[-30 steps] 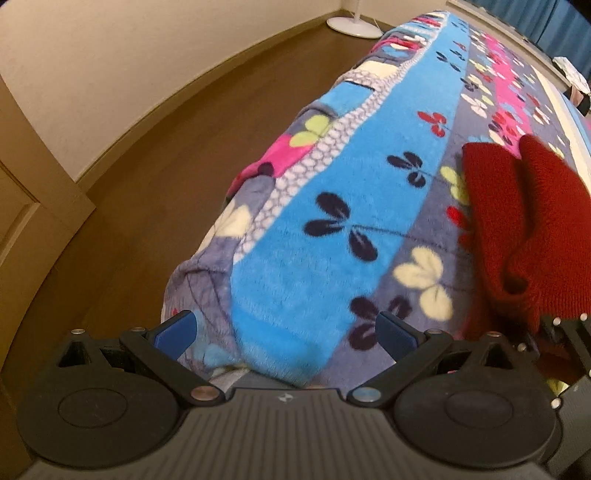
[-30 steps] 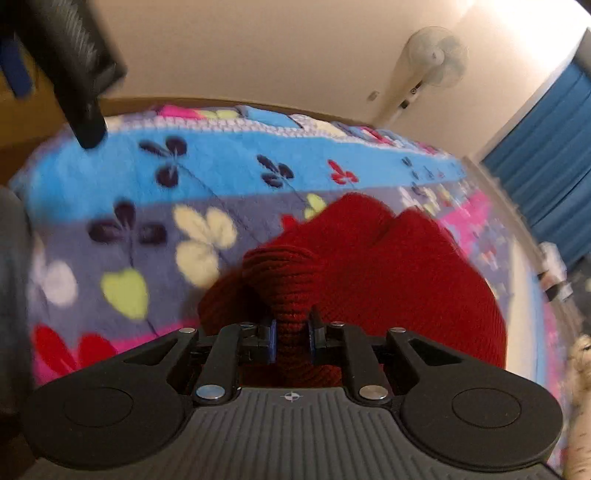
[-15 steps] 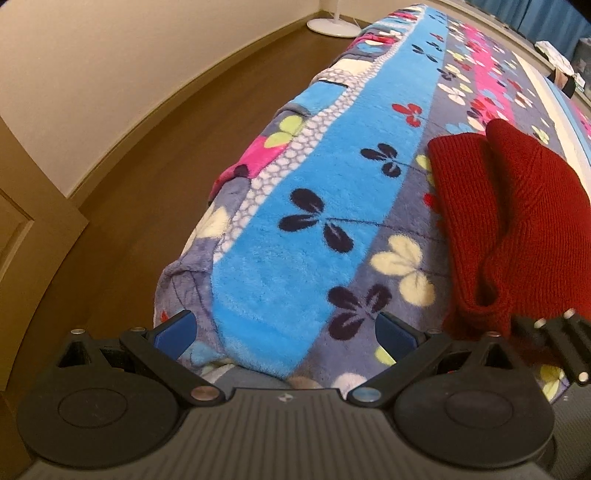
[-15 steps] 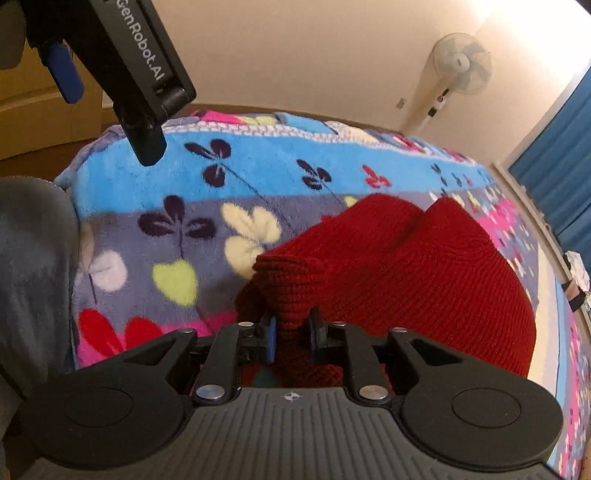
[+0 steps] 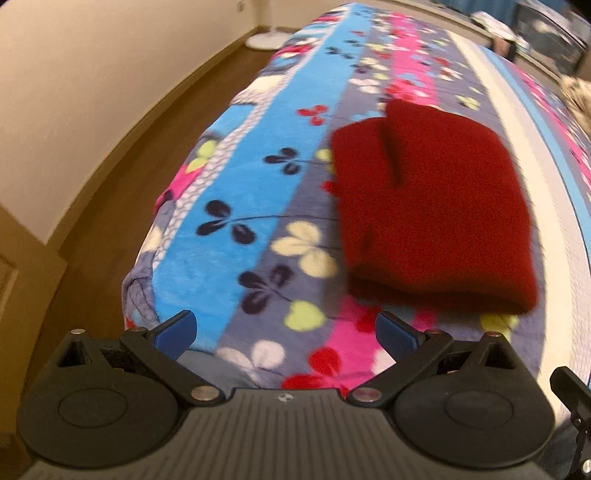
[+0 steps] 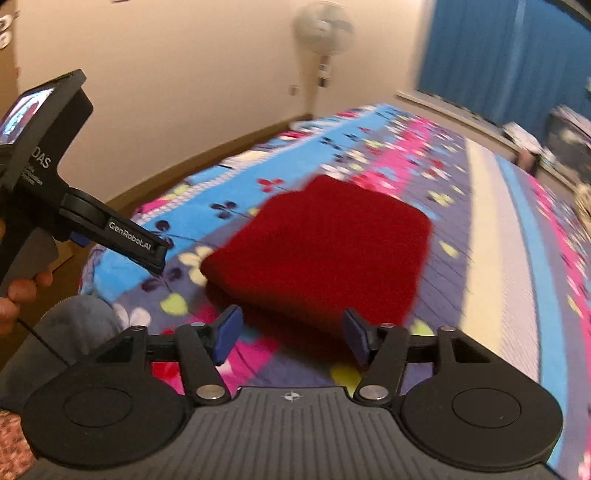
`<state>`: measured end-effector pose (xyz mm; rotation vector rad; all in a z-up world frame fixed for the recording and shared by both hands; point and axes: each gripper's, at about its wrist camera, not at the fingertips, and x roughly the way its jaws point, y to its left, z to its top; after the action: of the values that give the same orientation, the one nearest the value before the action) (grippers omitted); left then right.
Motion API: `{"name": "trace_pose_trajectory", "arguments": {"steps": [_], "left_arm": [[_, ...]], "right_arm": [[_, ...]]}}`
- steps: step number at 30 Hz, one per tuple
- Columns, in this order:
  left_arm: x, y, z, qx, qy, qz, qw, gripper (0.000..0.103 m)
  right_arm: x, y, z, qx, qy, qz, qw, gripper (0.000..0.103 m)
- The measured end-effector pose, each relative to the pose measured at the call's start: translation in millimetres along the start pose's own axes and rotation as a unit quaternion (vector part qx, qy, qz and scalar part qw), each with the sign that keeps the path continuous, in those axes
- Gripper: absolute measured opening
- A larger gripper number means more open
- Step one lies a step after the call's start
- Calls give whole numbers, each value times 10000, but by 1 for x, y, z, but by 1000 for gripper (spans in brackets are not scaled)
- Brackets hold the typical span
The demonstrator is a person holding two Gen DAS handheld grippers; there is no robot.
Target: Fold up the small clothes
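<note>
Flowered blanket (image 6: 491,236) covers the bed; folded red knit garment (image 6: 325,247) lies dead ahead of the right tongs (image 6: 291,338), nearer than the left tongs (image 5: 286,332); both gape empty.

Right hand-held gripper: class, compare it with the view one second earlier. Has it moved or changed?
Yes. The right hand-held gripper has let go of the red knitted garment, opened, and drawn back and up from it, judged against the flowered blanket.

Lighting: warm, dim indoor light, yellowish on the wall (image 5: 74,92). Both views smeared by motion blur; red knit cloth (image 6: 325,251) shows no stitch texture. Curtain (image 6: 509,55) and fan (image 6: 323,26) soft. Strong fisheye bending at edges. Soft shadow under cloth's near edge.
</note>
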<state>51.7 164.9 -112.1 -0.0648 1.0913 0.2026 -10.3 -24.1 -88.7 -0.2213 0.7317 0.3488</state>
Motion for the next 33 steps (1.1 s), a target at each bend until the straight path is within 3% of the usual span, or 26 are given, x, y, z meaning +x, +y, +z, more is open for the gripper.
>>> {"name": "trace_pose_trajectory", "arguments": {"steps": [6,13,33], "left_arm": [[-40,-27,-30,344,-238,20,9991,103],[-67,-44,-49,467,-367,-54,9982,103],[-56,-52,-47,585,-243,59,9980,103]], "right_arm": [[-43,-15,-25,448,-184,-192,9986,72],[-50,-29,-35,709,-222,-169,9971,73],[-35,-29,-42,590,58,-161,9981,78]]}}
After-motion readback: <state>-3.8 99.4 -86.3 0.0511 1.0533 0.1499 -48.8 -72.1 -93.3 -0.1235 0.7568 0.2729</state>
